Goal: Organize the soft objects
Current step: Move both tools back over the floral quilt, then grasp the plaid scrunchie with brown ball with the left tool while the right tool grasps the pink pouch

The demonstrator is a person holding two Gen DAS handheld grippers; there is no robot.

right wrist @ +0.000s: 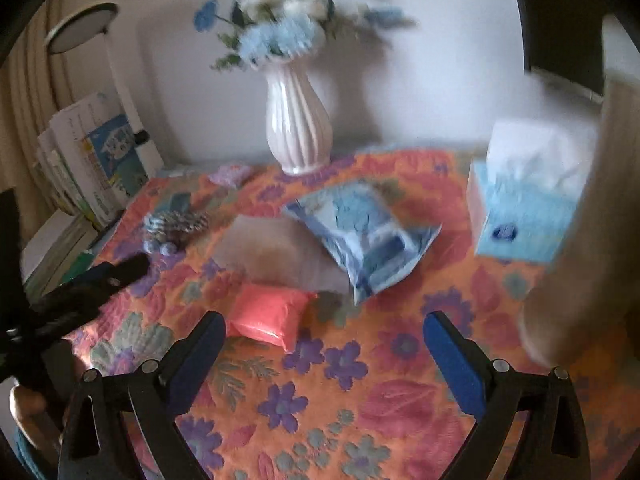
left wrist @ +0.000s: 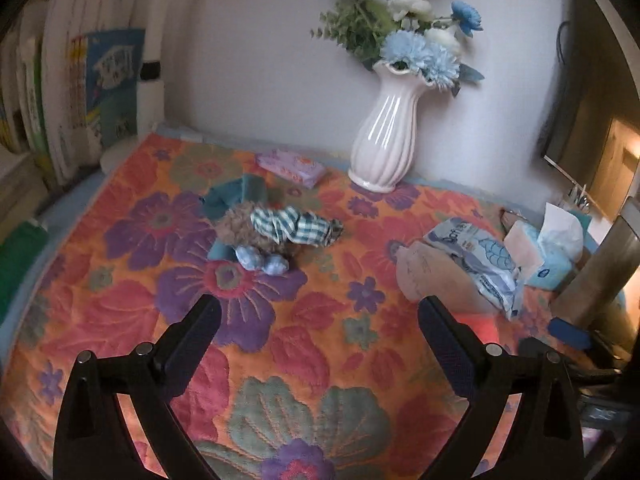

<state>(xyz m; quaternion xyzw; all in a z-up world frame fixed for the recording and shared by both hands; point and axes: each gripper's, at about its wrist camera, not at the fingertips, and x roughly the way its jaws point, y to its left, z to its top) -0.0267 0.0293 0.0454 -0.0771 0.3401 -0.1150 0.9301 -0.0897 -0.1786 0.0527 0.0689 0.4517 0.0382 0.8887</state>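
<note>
Both grippers, left (left wrist: 318,312) and right (right wrist: 324,330), hover with jaws spread and empty above a floral tabletop (left wrist: 320,360) holding a plush toy (left wrist: 260,236) and pink pouch (right wrist: 268,314).

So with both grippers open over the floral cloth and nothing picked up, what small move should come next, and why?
Probably ease the right gripper forward and down onto the pink pouch. It is the nearest soft item, just beyond the left fingertip, lying clear of the blue packet. The left gripper is also open, farther from the plush toy.
</note>
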